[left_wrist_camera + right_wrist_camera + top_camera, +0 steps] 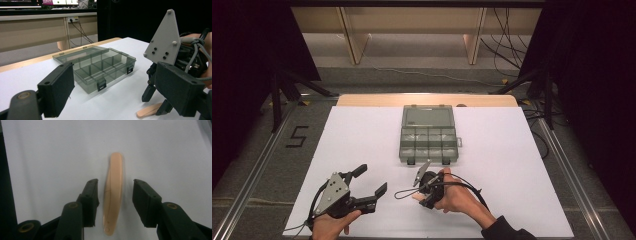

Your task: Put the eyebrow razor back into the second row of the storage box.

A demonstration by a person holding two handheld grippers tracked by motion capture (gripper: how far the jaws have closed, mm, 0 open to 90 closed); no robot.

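1. Lying flat on the white table sheet (pixel 362 135), a slim peach-coloured stick (pixel 113 192) with rounded ends and a smooth, slightly curved face sits between the jaws of the right gripper (pixel 115 202).
2. Those jaws stand a little apart on either side of the stick, neither pad touching it.
3. The right hand (pixel 457 197) tips its gripper steeply down toward the sheet, its grey three-cornered plate (pixel 165 40) standing upright in the left gripper view.
4. Just beyond it rests a smoky translucent plastic organiser box (pixel 428 132), lid closed, divided into small compartments, with dark latches on its near edge.
5. The left gripper (pixel 372 180) is held low at the near left, jaws spread wide and gripping nothing, pointing toward the right hand.
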